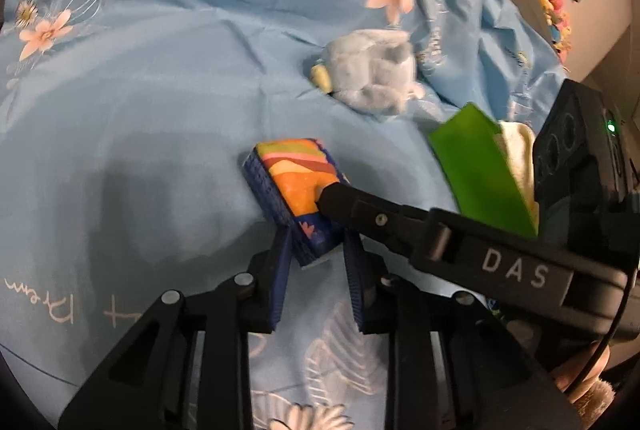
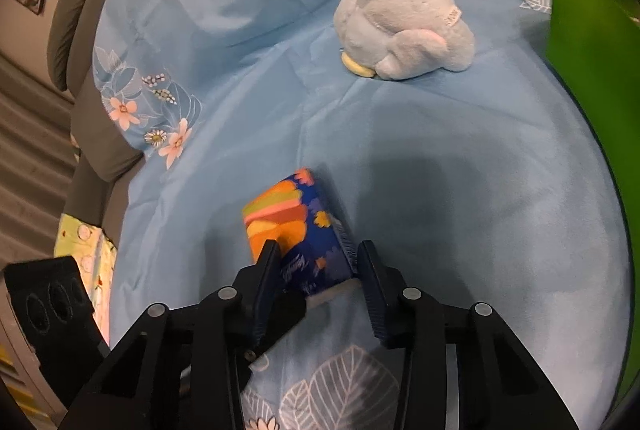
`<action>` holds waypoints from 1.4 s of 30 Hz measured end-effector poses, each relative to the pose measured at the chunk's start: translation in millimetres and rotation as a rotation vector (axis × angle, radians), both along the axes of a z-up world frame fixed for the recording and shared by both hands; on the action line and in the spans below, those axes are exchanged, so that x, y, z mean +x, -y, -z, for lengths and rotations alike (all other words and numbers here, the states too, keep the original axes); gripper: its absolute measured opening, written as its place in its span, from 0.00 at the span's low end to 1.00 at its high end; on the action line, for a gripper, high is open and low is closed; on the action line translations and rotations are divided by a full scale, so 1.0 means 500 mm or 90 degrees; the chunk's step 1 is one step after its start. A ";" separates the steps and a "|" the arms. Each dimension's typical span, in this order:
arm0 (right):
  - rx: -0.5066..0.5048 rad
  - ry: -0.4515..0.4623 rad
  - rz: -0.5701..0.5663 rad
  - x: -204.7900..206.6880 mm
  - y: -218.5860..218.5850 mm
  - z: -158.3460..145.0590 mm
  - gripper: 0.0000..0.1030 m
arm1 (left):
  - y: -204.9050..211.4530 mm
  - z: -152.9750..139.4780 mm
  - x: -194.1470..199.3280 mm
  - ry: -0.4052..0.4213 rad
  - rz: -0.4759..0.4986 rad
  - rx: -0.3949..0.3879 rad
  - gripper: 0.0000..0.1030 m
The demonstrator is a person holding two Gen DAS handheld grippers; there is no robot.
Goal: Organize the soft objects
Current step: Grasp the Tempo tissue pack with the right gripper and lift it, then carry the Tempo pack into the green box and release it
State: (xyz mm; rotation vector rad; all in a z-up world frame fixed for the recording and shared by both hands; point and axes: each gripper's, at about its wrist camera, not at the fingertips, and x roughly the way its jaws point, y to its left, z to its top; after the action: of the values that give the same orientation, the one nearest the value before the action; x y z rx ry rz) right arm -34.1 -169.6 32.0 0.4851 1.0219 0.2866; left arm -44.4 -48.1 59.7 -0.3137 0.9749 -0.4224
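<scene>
A small tissue pack (image 1: 298,186) with a dark blue and orange pattern lies on the blue floral bedspread (image 1: 160,90). My left gripper (image 1: 318,244) has its jaws on either side of the pack's near end. My right gripper (image 2: 316,264) also has its jaws around the pack (image 2: 296,230), and one right finger (image 1: 340,200) presses on the pack's top in the left wrist view. A pale blue plush toy (image 1: 376,72) lies further back; it also shows in the right wrist view (image 2: 404,26).
A green bin (image 1: 480,174) with a white cloth (image 1: 518,154) inside stands at the right; its green wall (image 2: 592,70) shows in the right wrist view. Grey pillows (image 2: 80,10) lie at the bed's far left edge.
</scene>
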 end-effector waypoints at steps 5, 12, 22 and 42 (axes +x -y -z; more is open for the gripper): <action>-0.010 0.067 0.025 -0.051 0.026 -0.068 0.41 | 0.053 -0.084 -0.028 0.093 0.044 0.013 0.20; 0.015 0.187 0.098 -0.150 0.116 -0.192 0.41 | 0.159 -0.182 -0.056 0.181 0.112 -0.008 0.20; 0.056 0.279 0.200 -0.267 0.269 -0.285 0.41 | 0.301 -0.261 -0.105 0.237 0.205 -0.009 0.20; 0.047 0.271 0.358 -0.343 0.468 -0.252 0.41 | 0.498 -0.194 -0.086 0.148 0.315 -0.039 0.20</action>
State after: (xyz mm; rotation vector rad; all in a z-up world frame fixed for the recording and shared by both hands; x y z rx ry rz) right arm -205.8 -403.5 158.2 0.7211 0.4341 -0.0782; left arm -87.2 -297.1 156.7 -0.0702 0.8066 -0.9198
